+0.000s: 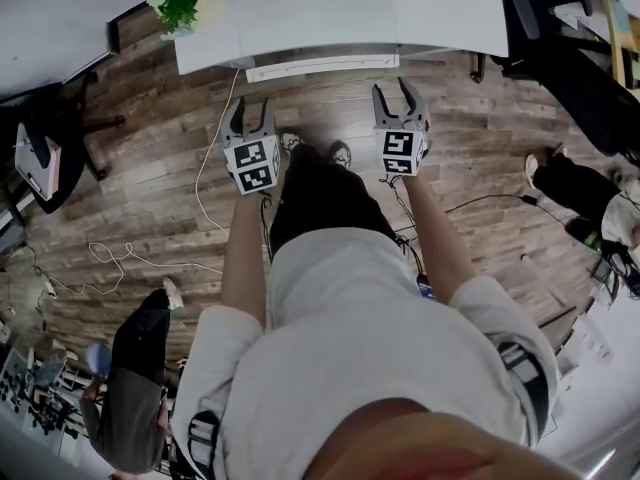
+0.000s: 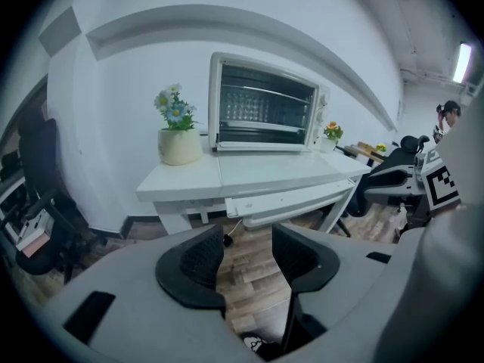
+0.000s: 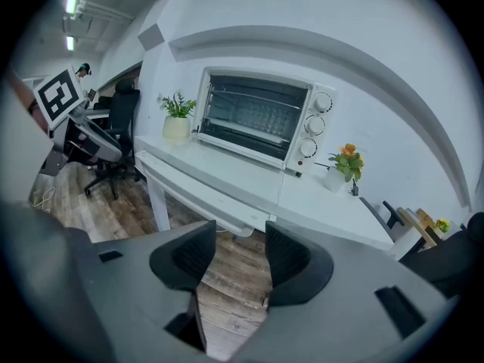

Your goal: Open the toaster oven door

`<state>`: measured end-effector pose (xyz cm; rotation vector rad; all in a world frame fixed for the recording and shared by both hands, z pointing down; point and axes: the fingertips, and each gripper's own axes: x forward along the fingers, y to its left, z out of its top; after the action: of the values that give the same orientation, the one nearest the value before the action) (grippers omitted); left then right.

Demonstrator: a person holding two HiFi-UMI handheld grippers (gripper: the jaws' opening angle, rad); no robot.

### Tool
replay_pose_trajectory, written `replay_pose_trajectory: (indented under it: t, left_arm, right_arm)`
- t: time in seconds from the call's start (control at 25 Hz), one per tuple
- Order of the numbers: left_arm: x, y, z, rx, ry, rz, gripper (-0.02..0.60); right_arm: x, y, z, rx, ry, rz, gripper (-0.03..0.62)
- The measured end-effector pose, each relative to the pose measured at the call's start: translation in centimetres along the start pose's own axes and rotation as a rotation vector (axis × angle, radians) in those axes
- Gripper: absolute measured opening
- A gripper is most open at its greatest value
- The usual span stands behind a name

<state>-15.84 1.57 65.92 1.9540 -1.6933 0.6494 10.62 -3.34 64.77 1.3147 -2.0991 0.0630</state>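
A white toaster oven (image 2: 265,104) (image 3: 257,118) stands on a white desk (image 2: 249,174) (image 3: 227,184) against the wall. Its glass door is shut, and three knobs (image 3: 313,125) sit on its right side. Both grippers hang over the wooden floor in front of the desk, well short of the oven. My left gripper (image 1: 251,108) (image 2: 248,255) is open with only floor showing between its black pads. My right gripper (image 1: 392,90) (image 3: 233,255) is also open with nothing between its fingers.
A flower pot (image 2: 179,144) (image 3: 176,125) stands left of the oven and a small orange-flower pot (image 3: 344,174) to its right. A keyboard tray (image 1: 320,66) juts from the desk's front. Office chairs (image 1: 50,138) (image 2: 389,176) flank the desk. A white cable (image 1: 205,188) lies on the floor. People stand at right (image 1: 585,198) and lower left (image 1: 135,388).
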Motion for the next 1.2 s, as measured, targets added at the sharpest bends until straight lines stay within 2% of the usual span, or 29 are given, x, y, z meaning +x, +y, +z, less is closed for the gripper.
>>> replay_pose_trajectory:
  t: [0.28, 0.6, 0.76, 0.96, 1.2]
  left_arm:
    - [-2.0, -1.4, 2.3, 0.018, -0.002, -0.086, 0.194]
    - [-4.3, -2.3, 5.8, 0.014, -0.042, -0.137, 0.134]
    - [-4.9, -2.6, 7.8, -0.003, -0.078, -0.141, 0.092]
    - [-5.0, -2.3, 10.0, -0.023, -0.112, -0.132, 0.040]
    - [-3.8, -1.4, 12.9, -0.008, -0.145, -0.093, 0.019]
  right_arm:
    - [-2.1, 1.3, 3.7, 0.086, -0.020, -0.006, 0.179]
    - [-4.6, 3.5, 8.0, 0.123, -0.066, 0.012, 0.126]
    - [-5.3, 3.3, 9.9, 0.165, -0.085, 0.006, 0.083]
    - [-5.1, 3.0, 12.1, 0.195, -0.120, 0.032, 0.000]
    - [-3.2, 2.2, 15.2, 0.186, -0.172, 0.097, 0.000]
